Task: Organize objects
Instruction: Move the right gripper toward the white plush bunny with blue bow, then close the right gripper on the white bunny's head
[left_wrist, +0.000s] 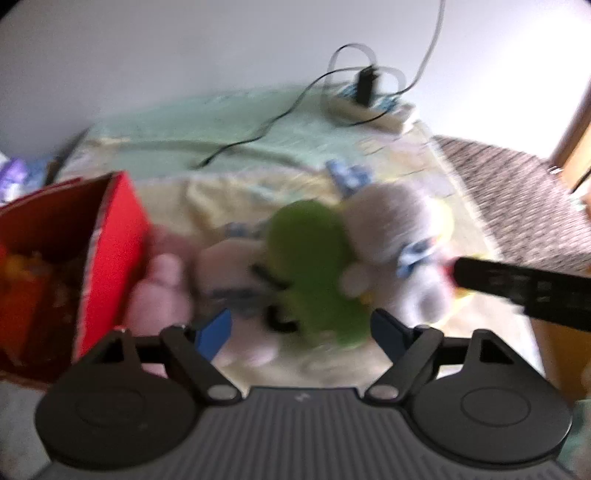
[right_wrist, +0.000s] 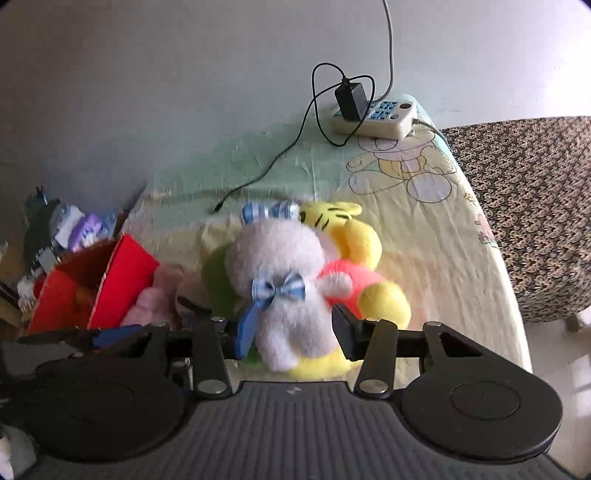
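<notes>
A pile of plush toys lies on a cartoon-print sheet. My right gripper (right_wrist: 293, 328) is shut on the white plush with a blue bow (right_wrist: 280, 273); a yellow and pink plush (right_wrist: 354, 258) sits behind it. My left gripper (left_wrist: 301, 330) is open just short of the green plush (left_wrist: 314, 269), with nothing between its fingers. The white plush (left_wrist: 391, 229) is to the right in the blurred left wrist view. A pink plush (left_wrist: 159, 291) lies beside a red box (left_wrist: 114, 258), which also shows in the right wrist view (right_wrist: 122, 280) and holds orange and yellow items.
A white power strip (right_wrist: 376, 114) with a black charger and cables sits at the far edge of the bed. A patterned brown seat (right_wrist: 528, 206) stands to the right. Clutter (right_wrist: 66, 229) lies behind the red box. The right gripper's black finger (left_wrist: 517, 288) enters the left wrist view.
</notes>
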